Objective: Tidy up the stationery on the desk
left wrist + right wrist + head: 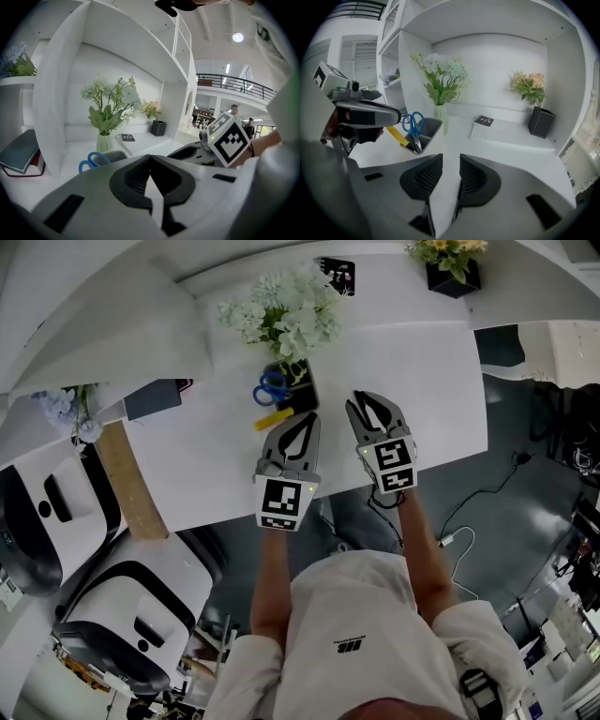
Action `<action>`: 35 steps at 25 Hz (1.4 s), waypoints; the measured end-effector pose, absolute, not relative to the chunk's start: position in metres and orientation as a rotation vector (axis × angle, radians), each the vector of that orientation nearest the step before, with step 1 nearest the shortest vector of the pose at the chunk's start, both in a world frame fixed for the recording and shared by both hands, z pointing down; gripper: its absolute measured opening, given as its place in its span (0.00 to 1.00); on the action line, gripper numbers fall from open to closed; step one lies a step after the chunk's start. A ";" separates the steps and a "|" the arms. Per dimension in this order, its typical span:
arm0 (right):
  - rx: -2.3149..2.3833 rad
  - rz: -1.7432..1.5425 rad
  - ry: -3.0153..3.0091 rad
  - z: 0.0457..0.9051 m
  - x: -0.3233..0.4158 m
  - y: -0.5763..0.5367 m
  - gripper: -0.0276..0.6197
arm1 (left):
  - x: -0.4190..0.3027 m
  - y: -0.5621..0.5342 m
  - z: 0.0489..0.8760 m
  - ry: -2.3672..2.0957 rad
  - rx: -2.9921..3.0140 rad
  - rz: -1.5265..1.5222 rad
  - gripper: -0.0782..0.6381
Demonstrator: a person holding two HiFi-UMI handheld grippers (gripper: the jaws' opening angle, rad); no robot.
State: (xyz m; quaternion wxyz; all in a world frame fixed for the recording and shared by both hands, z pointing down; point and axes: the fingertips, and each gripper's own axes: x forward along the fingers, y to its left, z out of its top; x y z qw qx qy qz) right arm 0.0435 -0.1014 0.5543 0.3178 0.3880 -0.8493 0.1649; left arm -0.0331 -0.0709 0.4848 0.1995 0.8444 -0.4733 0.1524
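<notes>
A grey pen holder (pixel 298 395) stands on the white desk (pixel 422 381) and holds blue-handled scissors (pixel 271 388) and a yellow tool (pixel 273 418) that sticks out to the left. My left gripper (pixel 307 418) is just in front of the holder, its jaws shut with nothing between them (pixel 150 157). My right gripper (pixel 362 401) hovers beside it to the right, open and empty (pixel 451 157). In the right gripper view the holder (pixel 427 131), the scissors (pixel 413 123) and the yellow tool (pixel 396 135) lie ahead to the left, behind the left gripper (pixel 370 112).
A vase of white flowers (pixel 281 315) stands right behind the holder. A small black notebook (pixel 336 276) and a black planter (pixel 453 277) sit at the back. Books (pixel 21 157) lie in the left shelf bay. The desk's front edge runs under my grippers.
</notes>
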 end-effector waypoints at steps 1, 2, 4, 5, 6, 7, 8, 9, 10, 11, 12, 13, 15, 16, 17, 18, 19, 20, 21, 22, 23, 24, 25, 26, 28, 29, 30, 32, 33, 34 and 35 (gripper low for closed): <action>1.023 0.440 -2.224 0.559 0.047 -0.101 0.19 | -0.030 -0.071 0.486 -1.317 2.363 0.429 0.11; 1.025 0.446 -2.216 0.564 0.049 -0.101 0.19 | -0.028 -0.071 0.488 -1.310 2.364 0.432 0.11; 1.017 0.463 -2.194 0.572 0.054 -0.099 0.19 | -0.023 -0.070 0.491 -1.298 2.365 0.437 0.11; 1.012 0.471 -2.183 0.575 0.056 -0.098 0.19 | -0.021 -0.070 0.492 -1.291 2.366 0.440 0.11; 1.009 0.476 -2.174 0.578 0.058 -0.097 0.19 | -0.019 -0.070 0.494 -1.285 2.366 0.444 0.11; 1.007 0.479 -2.166 0.581 0.059 -0.097 0.19 | -0.017 -0.070 0.496 -1.279 2.367 0.448 0.11; 1.005 0.483 -2.160 0.585 0.061 -0.097 0.19 | -0.015 -0.070 0.498 -1.274 2.367 0.452 0.11; 1.004 0.487 -2.155 0.588 0.062 -0.097 0.19 | -0.013 -0.070 0.500 -1.268 2.367 0.455 0.11; 1.001 0.491 -2.149 0.591 0.063 -0.097 0.19 | -0.010 -0.070 0.502 -1.262 2.366 0.458 0.11; 0.996 0.494 -2.143 0.594 0.064 -0.097 0.19 | -0.008 -0.071 0.505 -1.255 2.365 0.461 0.11; 0.991 0.496 -2.137 0.598 0.065 -0.097 0.18 | -0.006 -0.071 0.507 -1.248 2.365 0.465 0.11; 0.986 0.499 -2.132 0.601 0.066 -0.097 0.18 | -0.003 -0.071 0.509 -1.240 2.366 0.469 0.11; 0.978 0.506 -2.124 0.606 0.067 -0.097 0.18 | 0.002 -0.071 0.513 -1.224 2.368 0.479 0.11; 0.975 0.510 -2.120 0.609 0.067 -0.097 0.18 | 0.005 -0.071 0.514 -1.218 2.369 0.484 0.11; 0.972 0.514 -2.117 0.611 0.067 -0.098 0.18 | 0.007 -0.071 0.515 -1.212 2.370 0.487 0.11; 0.968 0.517 -2.114 0.613 0.067 -0.098 0.18 | 0.009 -0.071 0.516 -1.207 2.371 0.490 0.11; 0.965 0.521 -2.110 0.615 0.067 -0.099 0.18 | 0.010 -0.071 0.517 -1.203 2.372 0.492 0.11; 0.962 0.525 -2.107 0.617 0.067 -0.099 0.17 | 0.012 -0.072 0.517 -1.199 2.372 0.493 0.11; 0.958 0.530 -2.104 0.619 0.067 -0.100 0.17 | 0.013 -0.072 0.517 -1.196 2.374 0.494 0.11; 0.954 0.534 -2.101 0.621 0.067 -0.100 0.17 | 0.015 -0.072 0.517 -1.193 2.376 0.496 0.11; 0.950 0.537 -2.097 0.623 0.066 -0.101 0.17 | 0.015 -0.072 0.516 -1.192 2.377 0.497 0.11; 0.945 0.540 -2.092 0.625 0.066 -0.101 0.17 | 0.016 -0.072 0.516 -1.191 2.378 0.497 0.11; 0.940 0.544 -2.084 0.627 0.066 -0.101 0.16 | 0.016 -0.072 0.516 -1.191 2.378 0.497 0.11; 0.936 0.548 -2.073 0.630 0.067 -0.102 0.16 | 0.016 -0.072 0.515 -1.191 2.378 0.497 0.11; 0.931 0.557 -2.049 0.635 0.068 -0.102 0.13 | 0.015 -0.072 0.515 -1.193 2.377 0.499 0.11; 0.930 0.561 -2.043 0.636 0.068 -0.102 0.12 | 0.014 -0.072 0.514 -1.196 2.376 0.498 0.11; 0.927 0.563 -2.040 0.637 0.068 -0.102 0.12 | 0.013 -0.071 0.514 -1.199 2.374 0.497 0.11; 0.917 0.560 -2.039 0.637 0.067 -0.102 0.11 | 0.011 -0.071 0.512 -1.208 2.371 0.496 0.11; 0.912 0.554 -2.041 0.636 0.066 -0.102 0.11 | 0.009 -0.070 0.512 -1.213 2.369 0.496 0.11; 0.910 0.548 -2.046 0.634 0.065 -0.102 0.11 | 0.008 -0.069 0.511 -1.218 2.367 0.495 0.11; 0.911 0.542 -2.056 0.630 0.064 -0.103 0.11 | 0.006 -0.069 0.510 -1.223 2.366 0.493 0.11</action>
